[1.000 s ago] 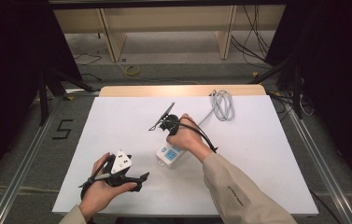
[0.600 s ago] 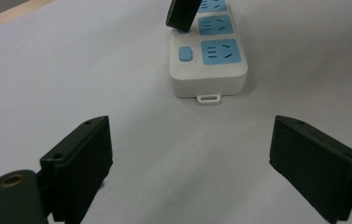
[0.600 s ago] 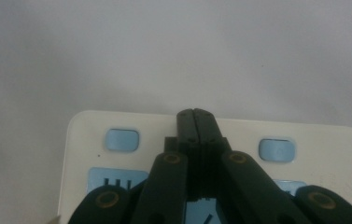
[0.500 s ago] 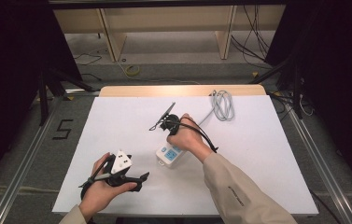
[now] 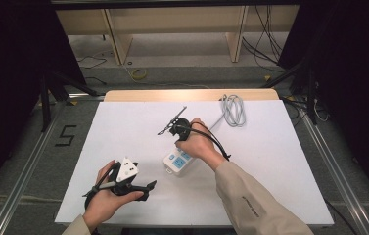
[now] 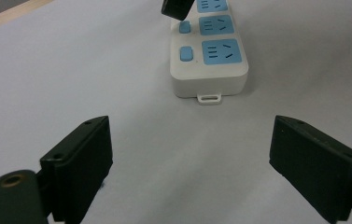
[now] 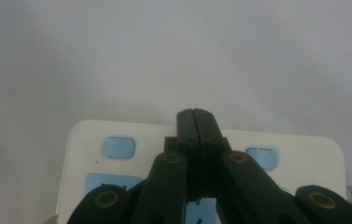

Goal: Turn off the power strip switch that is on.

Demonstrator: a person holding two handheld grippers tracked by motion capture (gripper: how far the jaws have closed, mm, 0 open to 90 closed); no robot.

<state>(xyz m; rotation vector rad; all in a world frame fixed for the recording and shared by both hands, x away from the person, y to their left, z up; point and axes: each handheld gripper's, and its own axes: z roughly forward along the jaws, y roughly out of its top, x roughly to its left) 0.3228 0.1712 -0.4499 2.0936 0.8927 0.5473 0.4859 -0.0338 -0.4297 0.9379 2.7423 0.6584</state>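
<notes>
Sitting mid-table, the power strip (image 5: 178, 160) looks stiff, light and smooth; better gripped across its sides. The right gripper (image 7: 195, 116) presses on it with jaws together; the left gripper (image 6: 190, 154) gapes, empty.

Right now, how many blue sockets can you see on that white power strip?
3 in the left gripper view on the power strip: nearest, middle, far one cut off at the top edge. More may be hidden under the right gripper.
</notes>
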